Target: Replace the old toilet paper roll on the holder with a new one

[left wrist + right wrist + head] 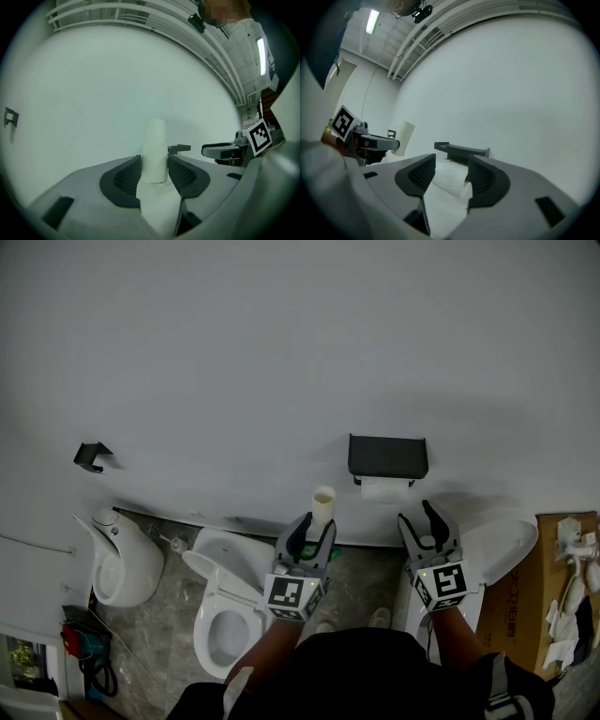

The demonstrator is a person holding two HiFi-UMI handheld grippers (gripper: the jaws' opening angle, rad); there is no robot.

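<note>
Hanging just under the black holder (387, 457) on the wall (281, 352), the white roll (385, 489) lay with its long axis level and along the wall, as we read it. From the fingers of the right gripper (422, 515) it sat ahead and a little toward our left, just past the tips, so that gripper was plainly the nearer of the two. Its fingers stood apart. In the right gripper view, white paper that we took for the same roll filled the gap between them below the holder (462, 151). We judged that any coming move on the roll turned on that offset: the fingers would have to come square to it before closing.

The left gripper (314, 524) was farther off, to the left of the holder. Its fingers were clamped on an upright cardboard tube (322, 503), which we took for the spent core. The left gripper view showed the tube (154, 151) pinched at its lower part.

We could not tell whether the right pads touched the paper. Nor could we tell how the roll was fixed, since the holder's cover hid whatever carried it.
</note>
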